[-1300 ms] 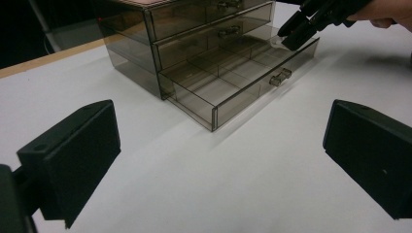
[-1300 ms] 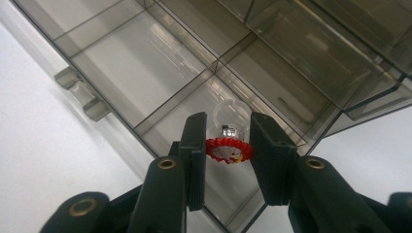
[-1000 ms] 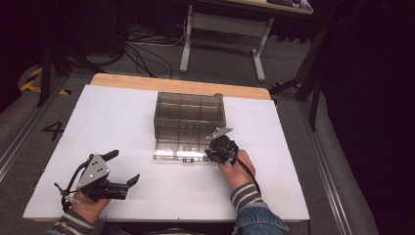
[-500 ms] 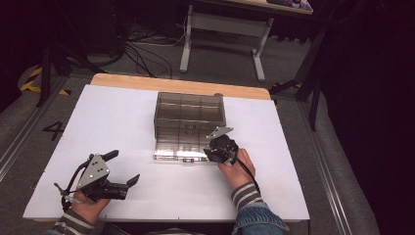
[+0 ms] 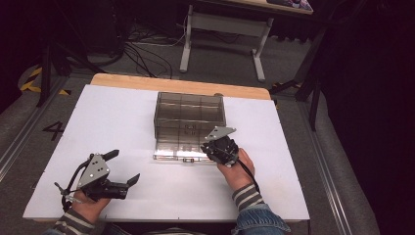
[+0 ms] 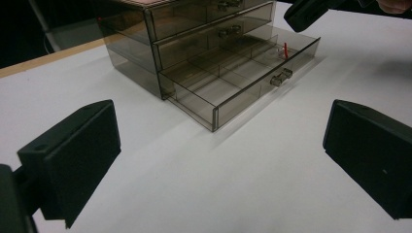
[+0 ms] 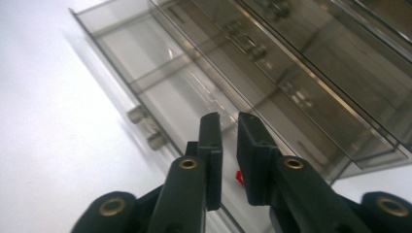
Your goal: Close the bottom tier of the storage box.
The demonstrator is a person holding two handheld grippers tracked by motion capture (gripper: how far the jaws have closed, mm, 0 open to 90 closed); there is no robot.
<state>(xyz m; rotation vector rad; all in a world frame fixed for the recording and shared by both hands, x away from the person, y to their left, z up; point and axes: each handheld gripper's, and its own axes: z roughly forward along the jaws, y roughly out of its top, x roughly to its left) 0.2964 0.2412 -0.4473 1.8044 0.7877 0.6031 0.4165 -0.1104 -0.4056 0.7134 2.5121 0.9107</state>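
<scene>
A smoky clear drawer cabinet [image 5: 190, 110] stands mid-table with its bottom drawer [image 6: 228, 82] pulled out. A small red piece [image 6: 285, 50] stands in that drawer's right-hand compartment and also peeks out as the red piece [image 7: 238, 177] behind my right jaws. My right gripper [image 5: 214, 148] hovers over the right end of the drawer [image 7: 160, 92]. In the right gripper view, my right gripper [image 7: 229, 121] has its jaws a narrow gap apart with nothing between them. My left gripper [image 5: 124, 166] rests at the front left, well away from the cabinet. There the left gripper [image 6: 221, 160] is wide open and empty.
The white tabletop [image 5: 112, 117] has bare room to the left of and in front of the cabinet. A wooden strip [image 5: 147, 83] edges the far side. Beyond it are cables on the floor and a desk frame [image 5: 220, 29].
</scene>
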